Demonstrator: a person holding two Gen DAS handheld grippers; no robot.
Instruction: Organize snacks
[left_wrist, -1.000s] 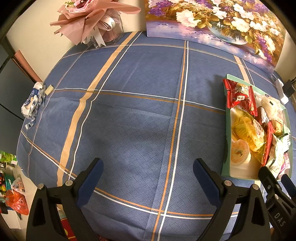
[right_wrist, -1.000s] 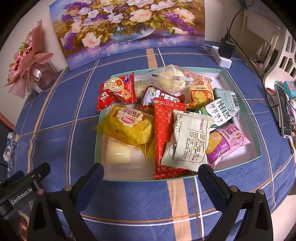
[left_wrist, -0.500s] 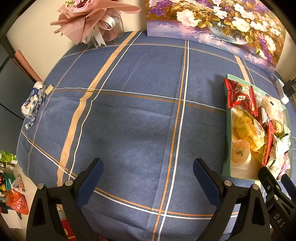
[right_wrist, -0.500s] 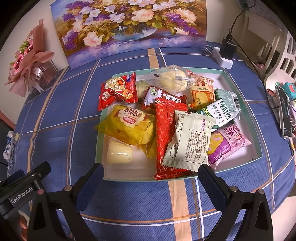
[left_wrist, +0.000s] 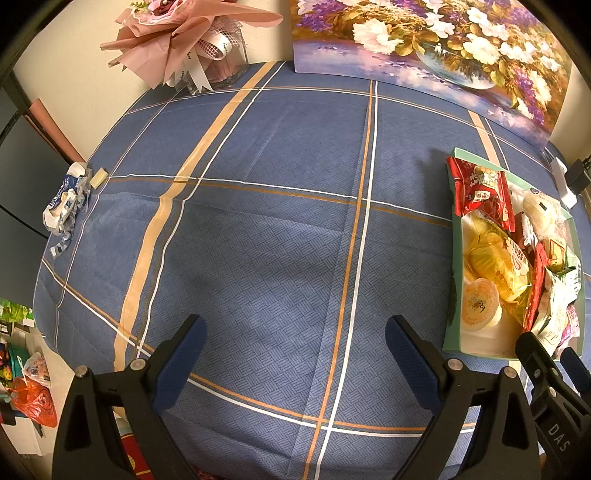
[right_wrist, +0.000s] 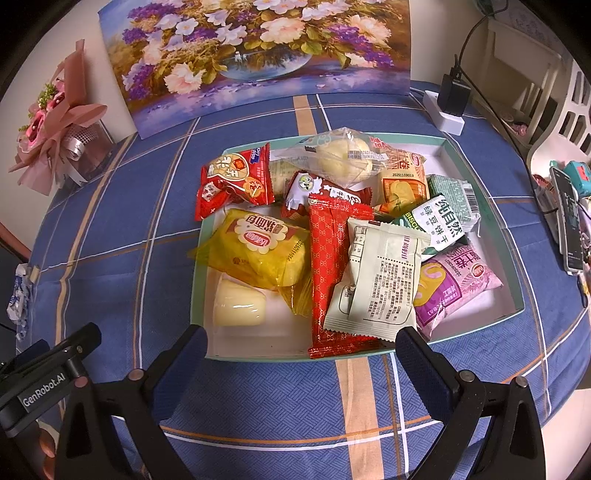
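Observation:
A shallow teal-rimmed tray (right_wrist: 484, 173) on the blue plaid tablecloth holds several snack packets. Among them are a yellow bread packet (right_wrist: 258, 254), a long red packet (right_wrist: 332, 273), a pale green packet (right_wrist: 380, 277), a pink packet (right_wrist: 454, 284) and a jelly cup (right_wrist: 238, 302). My right gripper (right_wrist: 301, 350) is open just before the tray's near rim, holding nothing. My left gripper (left_wrist: 293, 343) is open over bare cloth, left of the tray (left_wrist: 452, 332), also holding nothing. The jelly cup (left_wrist: 480, 304) shows at that tray's near corner.
A flower painting (right_wrist: 258, 55) leans on the wall behind the tray. A pink bouquet (left_wrist: 184, 40) stands at the back left. A crumpled wrapper (left_wrist: 64, 205) lies at the table's left edge. A charger and power strip (right_wrist: 448, 107) sit back right, a phone (right_wrist: 569, 221) far right.
The right wrist view has crept slightly nearer the tray. The left gripper has barely moved. Both grippers stay open and nothing has been picked up.

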